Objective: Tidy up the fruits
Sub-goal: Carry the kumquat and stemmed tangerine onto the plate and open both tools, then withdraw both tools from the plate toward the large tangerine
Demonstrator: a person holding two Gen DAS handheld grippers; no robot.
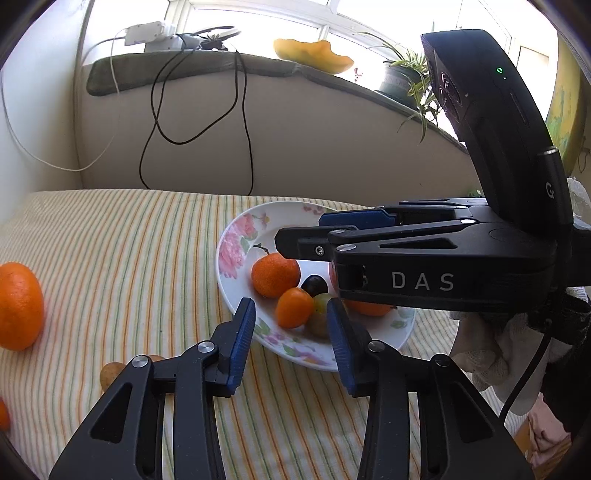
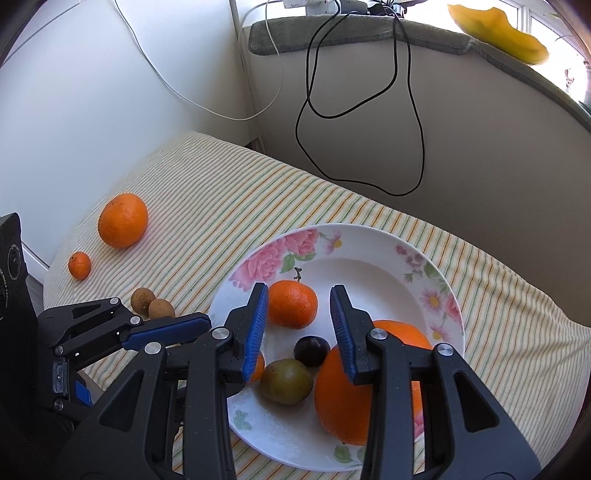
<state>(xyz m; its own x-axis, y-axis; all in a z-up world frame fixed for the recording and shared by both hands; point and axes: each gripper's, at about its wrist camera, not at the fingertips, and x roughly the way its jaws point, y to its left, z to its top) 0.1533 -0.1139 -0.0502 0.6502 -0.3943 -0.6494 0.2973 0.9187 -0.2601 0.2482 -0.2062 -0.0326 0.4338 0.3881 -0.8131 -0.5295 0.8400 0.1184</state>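
Observation:
A floral white plate [image 2: 369, 251] [image 1: 236, 229] sits on the striped cloth. It holds a tangerine [image 2: 292, 303] [image 1: 275, 275], a small orange fruit [image 1: 293, 308], a dark plum [image 2: 312, 350] [image 1: 314, 285], a green plum [image 2: 286, 380] [image 1: 320, 302] and a big orange [image 2: 336, 398]. My right gripper [image 2: 299, 325] hovers open and empty over the plate. My left gripper [image 1: 291, 332] is open and empty at the plate's near rim. A large orange [image 2: 123, 220] [image 1: 18, 305], a small tangerine [image 2: 79, 265] and two brown longans [image 2: 153, 302] lie on the cloth.
A wall and a padded sill [image 2: 369, 33] rise behind the table, with black and white cables [image 2: 406, 110] hanging down. A yellow object [image 2: 495, 29] and a potted plant [image 1: 402, 77] sit on the sill. The cloth drops off at the left edge.

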